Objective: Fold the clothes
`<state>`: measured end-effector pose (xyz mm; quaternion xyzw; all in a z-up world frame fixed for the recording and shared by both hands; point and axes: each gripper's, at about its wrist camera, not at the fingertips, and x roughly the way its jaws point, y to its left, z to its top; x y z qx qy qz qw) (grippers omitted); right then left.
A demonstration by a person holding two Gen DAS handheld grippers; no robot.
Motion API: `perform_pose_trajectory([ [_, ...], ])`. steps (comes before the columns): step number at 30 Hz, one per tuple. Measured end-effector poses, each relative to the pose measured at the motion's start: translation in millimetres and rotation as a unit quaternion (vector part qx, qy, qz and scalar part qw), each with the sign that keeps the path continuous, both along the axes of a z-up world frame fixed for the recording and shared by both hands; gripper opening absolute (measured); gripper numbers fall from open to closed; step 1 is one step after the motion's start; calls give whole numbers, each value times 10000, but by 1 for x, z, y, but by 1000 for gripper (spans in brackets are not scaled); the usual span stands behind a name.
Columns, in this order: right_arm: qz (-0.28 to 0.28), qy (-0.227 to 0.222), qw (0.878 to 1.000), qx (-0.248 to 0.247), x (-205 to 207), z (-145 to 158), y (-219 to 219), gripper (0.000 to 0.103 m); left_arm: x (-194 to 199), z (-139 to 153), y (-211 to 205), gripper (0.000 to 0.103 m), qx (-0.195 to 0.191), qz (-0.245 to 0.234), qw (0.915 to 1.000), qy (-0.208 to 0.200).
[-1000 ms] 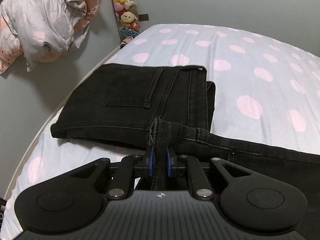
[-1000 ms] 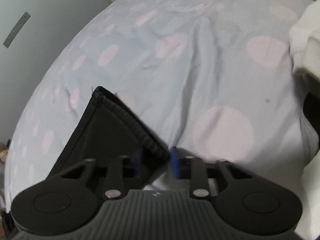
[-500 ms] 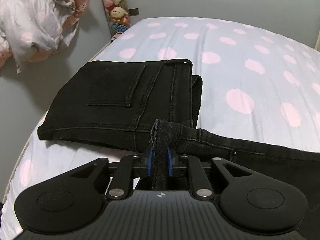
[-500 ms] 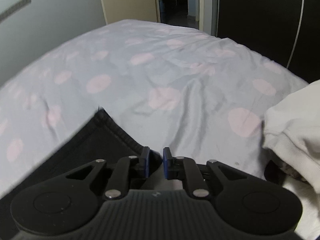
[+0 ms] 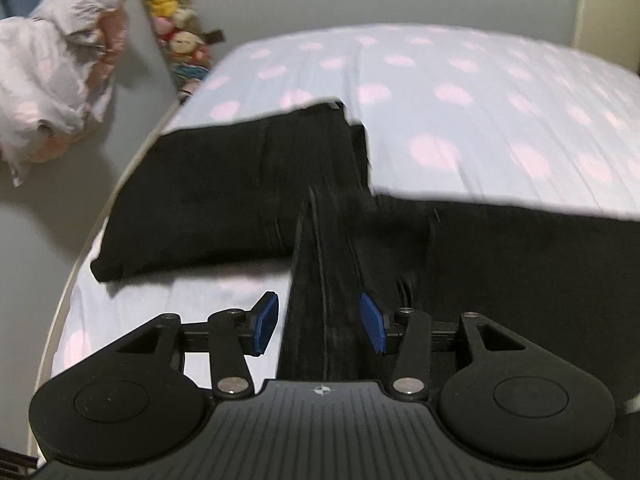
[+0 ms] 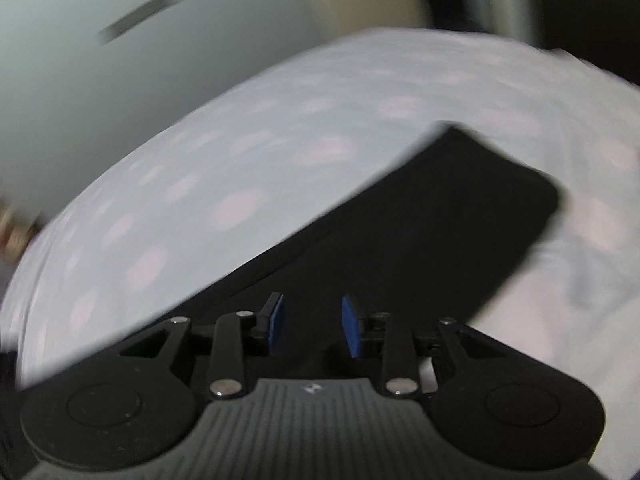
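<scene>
Black jeans (image 5: 224,192) lie on a pale blue sheet with pink dots (image 5: 480,100), the upper part folded flat at the bed's left edge. A leg strip runs from the fold down between the fingers of my left gripper (image 5: 319,322). Its jaws are opening: the left pad (image 5: 266,322) stands clear of the cloth, and the right pad sits close beside it. In the blurred right wrist view the jeans (image 6: 440,216) lie as a dark slab across the sheet (image 6: 200,200). My right gripper (image 6: 313,324) hovers over their near part, jaws opening, pads apart and pressing nothing.
A crumpled white and pink duvet (image 5: 52,80) is heaped beyond the bed's left edge. Plush toys (image 5: 176,8) line the grey wall behind it. The right wrist view shows a grey wall (image 6: 100,60) and a dark opening at the top right.
The left jaws, shut on the jeans' hem before, have spread apart. The right gripper swung quickly and rolled, its jaws parted, and the jeans' corner is no longer pinched.
</scene>
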<state>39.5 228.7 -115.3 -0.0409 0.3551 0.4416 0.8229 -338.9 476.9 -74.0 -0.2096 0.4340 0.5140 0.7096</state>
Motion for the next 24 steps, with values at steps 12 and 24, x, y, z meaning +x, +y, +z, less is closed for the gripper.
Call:
perform_pose_trajectory([
  [12,1160,-461,9920,192,-47,-46,3,41,-23,-62,-26,43,-1676,252,9855,107],
  [24,1114,-445,9928,-9,-50,-11,-40,42,-8,-70,-28,17,-665,293,9949,693],
])
